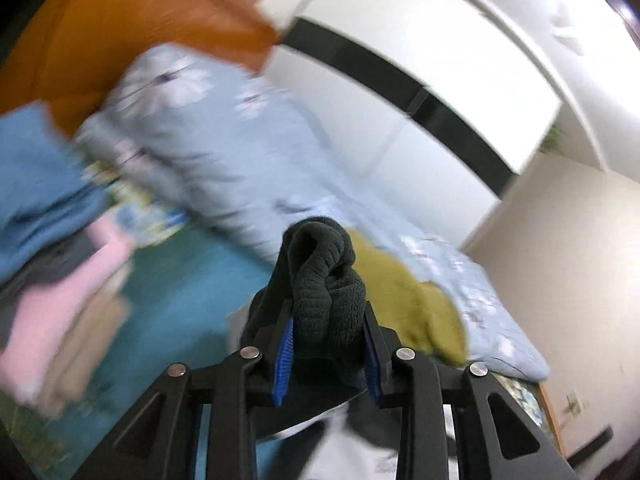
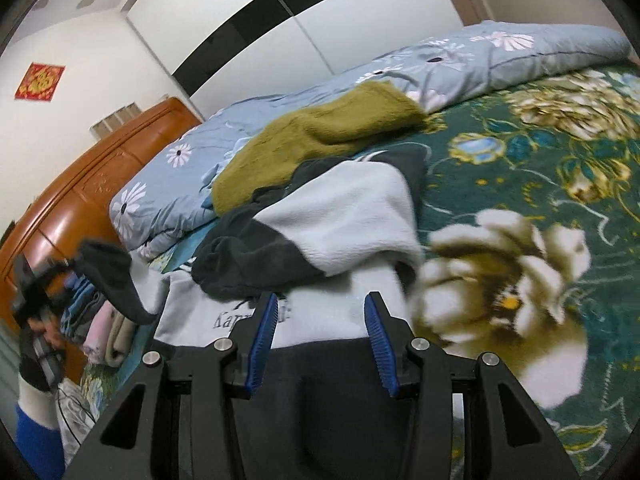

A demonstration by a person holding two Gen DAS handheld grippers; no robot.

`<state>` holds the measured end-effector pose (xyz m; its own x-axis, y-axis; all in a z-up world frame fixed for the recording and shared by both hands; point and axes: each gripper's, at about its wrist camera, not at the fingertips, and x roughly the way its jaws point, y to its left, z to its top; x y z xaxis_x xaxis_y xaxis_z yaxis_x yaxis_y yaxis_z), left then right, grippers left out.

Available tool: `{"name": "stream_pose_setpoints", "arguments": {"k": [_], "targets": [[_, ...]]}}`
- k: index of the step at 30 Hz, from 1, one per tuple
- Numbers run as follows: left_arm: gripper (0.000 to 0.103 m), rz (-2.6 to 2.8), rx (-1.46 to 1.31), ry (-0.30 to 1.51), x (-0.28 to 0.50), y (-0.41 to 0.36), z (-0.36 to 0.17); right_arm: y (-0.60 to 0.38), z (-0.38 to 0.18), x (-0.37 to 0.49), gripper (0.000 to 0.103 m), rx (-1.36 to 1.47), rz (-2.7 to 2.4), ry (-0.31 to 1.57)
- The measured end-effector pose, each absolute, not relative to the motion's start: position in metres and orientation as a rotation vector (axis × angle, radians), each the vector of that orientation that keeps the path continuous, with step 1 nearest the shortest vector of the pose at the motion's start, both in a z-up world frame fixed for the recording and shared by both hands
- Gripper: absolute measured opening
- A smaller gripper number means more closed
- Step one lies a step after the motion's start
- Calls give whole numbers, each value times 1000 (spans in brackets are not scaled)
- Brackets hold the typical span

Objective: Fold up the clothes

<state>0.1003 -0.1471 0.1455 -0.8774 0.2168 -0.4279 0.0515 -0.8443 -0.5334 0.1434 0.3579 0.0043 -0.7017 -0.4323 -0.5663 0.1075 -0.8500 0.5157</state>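
Note:
My left gripper (image 1: 329, 316) is shut on the bunched dark grey fleece cuff (image 1: 326, 280) of a grey-and-white fleece sweater and holds it up above the bed. In the right wrist view the same sweater (image 2: 340, 216) lies crumpled on the bed, and its dark sleeve (image 2: 116, 276) rises to the left gripper (image 2: 36, 296) at far left. My right gripper (image 2: 320, 316) is open and empty, just above the sweater's white body with lettering. An olive green fleece garment (image 2: 320, 136) lies behind the sweater.
A stack of folded clothes (image 1: 60, 280) in blue, grey, pink and beige sits on the bed near the orange wooden headboard (image 2: 80, 184). A light blue floral duvet (image 2: 480, 60) lies along the far side. The green floral bedspread (image 2: 540, 200) stretches to the right.

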Motion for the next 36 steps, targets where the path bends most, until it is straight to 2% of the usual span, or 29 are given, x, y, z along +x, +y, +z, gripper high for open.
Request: {"name": "stream_pose_setpoints", "arguments": {"k": [4,9,15,16,17,22,24,28,30,31,32,36], "targets": [[31,2741,-703,-727,70,-95,181,375,1,144,47,1019,-2584,-716],[31,2613,-751,-604,30,-7,180,390,-5,149,47,1035,-2595,-755],[28,2476,-915,-513,2,79,133,413,-13,159,47,1052,-2618,-792],[24,2450,-952,-501,-4,93,122,417,-14,161,47,1058,-2622,-802],[12,2428,-978,-495,-7,102,112,420,-15,162,46,1064,-2627,-805],[12,2352,-1128,-400,-10,142,64,430,-24,166,47,1099,-2639,-810],[12,2331,-1150,-416,-2,138,56,434,-28,168,47,1112,-2639,-819],[19,2349,-1112,-454,18,104,62,431,-26,166,47,1098,-2618,-822],[32,2411,-1064,-421,33,79,67,426,-23,162,47,1085,-2600,-817],[48,2459,-1054,-380,41,68,67,419,-18,156,47,1071,-2582,-807],[56,2507,-1044,-338,48,57,66,412,-14,150,47,1057,-2564,-797],[61,2643,-1088,-200,73,12,48,383,4,126,47,1009,-2488,-754]]}}
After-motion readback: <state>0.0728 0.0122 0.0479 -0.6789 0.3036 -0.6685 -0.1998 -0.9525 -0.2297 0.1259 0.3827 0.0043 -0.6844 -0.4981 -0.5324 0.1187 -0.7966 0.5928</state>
